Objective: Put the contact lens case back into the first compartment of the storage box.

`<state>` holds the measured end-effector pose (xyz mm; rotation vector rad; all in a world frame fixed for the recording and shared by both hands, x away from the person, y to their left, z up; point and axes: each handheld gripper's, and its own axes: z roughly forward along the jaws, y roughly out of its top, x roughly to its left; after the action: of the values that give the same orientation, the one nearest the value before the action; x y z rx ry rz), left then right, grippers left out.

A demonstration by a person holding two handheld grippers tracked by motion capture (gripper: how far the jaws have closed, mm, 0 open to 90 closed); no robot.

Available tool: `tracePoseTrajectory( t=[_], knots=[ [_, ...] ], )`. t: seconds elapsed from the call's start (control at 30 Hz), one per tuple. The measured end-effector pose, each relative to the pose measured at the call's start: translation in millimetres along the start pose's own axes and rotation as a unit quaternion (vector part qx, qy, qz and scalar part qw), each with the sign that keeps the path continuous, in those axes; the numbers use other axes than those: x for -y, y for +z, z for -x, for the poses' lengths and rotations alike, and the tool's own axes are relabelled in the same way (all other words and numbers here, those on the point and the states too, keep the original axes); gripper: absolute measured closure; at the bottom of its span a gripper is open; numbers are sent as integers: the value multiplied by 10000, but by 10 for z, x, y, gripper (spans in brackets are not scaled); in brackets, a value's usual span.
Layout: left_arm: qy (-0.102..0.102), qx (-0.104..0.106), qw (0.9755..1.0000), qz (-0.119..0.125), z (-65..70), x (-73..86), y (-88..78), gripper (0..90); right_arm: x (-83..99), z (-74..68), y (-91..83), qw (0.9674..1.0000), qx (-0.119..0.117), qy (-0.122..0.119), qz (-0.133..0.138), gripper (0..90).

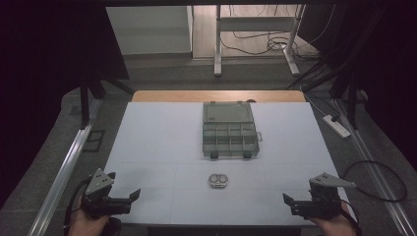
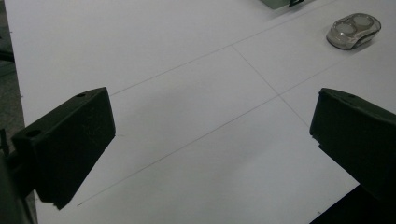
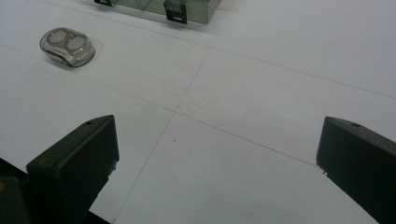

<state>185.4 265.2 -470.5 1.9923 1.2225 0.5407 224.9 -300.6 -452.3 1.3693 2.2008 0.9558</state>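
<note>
While both grippers rest at the near corners of the table [image 1: 147, 128], no handling of the small case [image 1: 218, 180] is under way. The left gripper [image 1: 123, 199] sits at the near left edge and the right gripper [image 1: 295, 202] at the near right edge, each pointing inward and each well apart from anything on the surface. In both gripper views the two black jaws stand wide apart with nothing but bare white tabletop between them.

The small case, a clear oval piece with two round wells, lies flat on the table near the front centre, roughly midway between the two grippers. It appears at the upper right of the left gripper view [image 2: 353, 30] and at the upper left of the right gripper view [image 3: 67, 45], untouched in each.

Behind it, toward the middle of the table, stands the compartment box [image 1: 230, 130] with its lid folded back and its divided sections exposed; the sections look empty, though the picture is too small to be sure.

Judgement: the work stands at its very start. The box is already open; picking up the small case and, presumably, placing it in a section is all still to do.
</note>
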Motion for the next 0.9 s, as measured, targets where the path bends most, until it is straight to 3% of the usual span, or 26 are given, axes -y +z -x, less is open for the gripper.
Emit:
tracePoseTrajectory(
  t=[0.67,0.9],
  knots=[
    [91,-122,9998,87,18,0,-8,2,-14,-31,30,9997,-113,-170,-153,0],
    [89,-128,9999,38,17,-3,2,3,-36,-55,32,9991,-377,-188,-92,0]
  ],
)
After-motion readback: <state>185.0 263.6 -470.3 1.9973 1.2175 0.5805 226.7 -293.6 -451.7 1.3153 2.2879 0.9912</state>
